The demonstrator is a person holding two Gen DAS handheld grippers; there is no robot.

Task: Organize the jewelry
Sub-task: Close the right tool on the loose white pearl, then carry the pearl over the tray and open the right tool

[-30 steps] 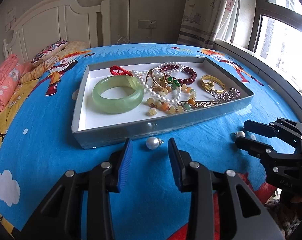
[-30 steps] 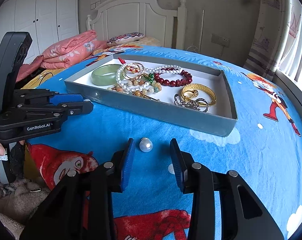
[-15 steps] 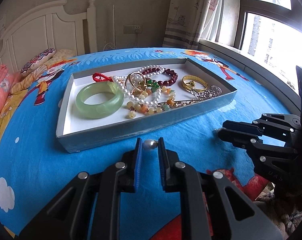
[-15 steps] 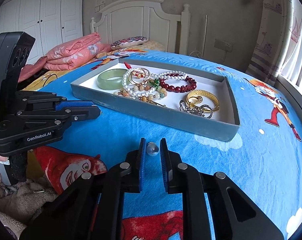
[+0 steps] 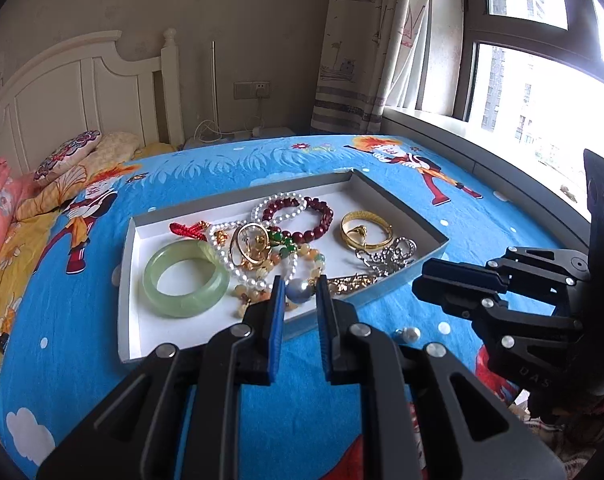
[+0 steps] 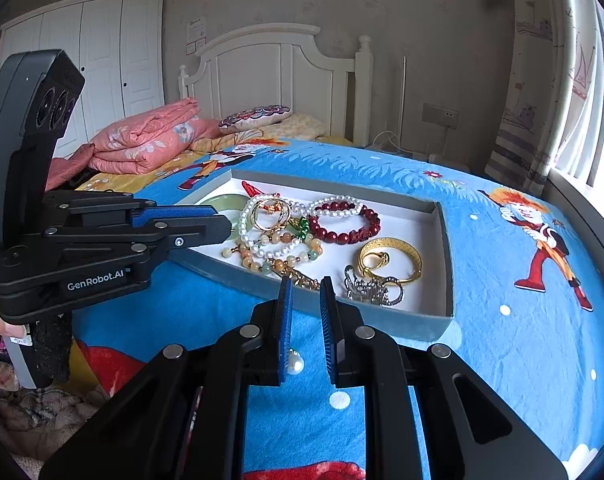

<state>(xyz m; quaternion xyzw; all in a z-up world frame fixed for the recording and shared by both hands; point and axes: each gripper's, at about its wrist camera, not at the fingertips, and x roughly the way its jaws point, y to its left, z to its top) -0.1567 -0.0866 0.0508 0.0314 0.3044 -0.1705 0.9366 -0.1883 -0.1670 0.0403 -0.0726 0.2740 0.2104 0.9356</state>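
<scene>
Left view first. My left gripper (image 5: 299, 285) has just been closing, and its pads are now clamped on the clamped pearl (image 5: 297, 293), which sits right at the fingertips, one pad on each side. The tray (image 5: 169, 332) lies at 12 o'clock from those tips, its near wall just under them. So the drop, as I judge it, is a short push straight ahead over that wall. At 4 o'clock from my left tips, the loose pearl (image 5: 410, 334) rests on the blue bedsheet (image 5: 81, 320). It looks to be lying below the tips of my right gripper (image 5: 426, 290) rather than between them. Its small metal cap points toward 9 o'clock.

Right view. My right gripper (image 6: 306, 284) has its jaws drawn almost together with nothing at the tips — I see tray wall through the gap. The loose pearl (image 6: 295, 364) shows at 6 o'clock from the tips, far back along the fingers beside the left pad. I read it as lying on the sheet beneath, not gripped. The right hand is plainly the nearer one to it; it would need to part its jaws and dip back down. The tray (image 6: 382, 316) is at 12 o'clock. My left gripper (image 6: 217, 222) reaches in from 9 o'clock over the tray's near corner, its pearl hidden from here.
</scene>
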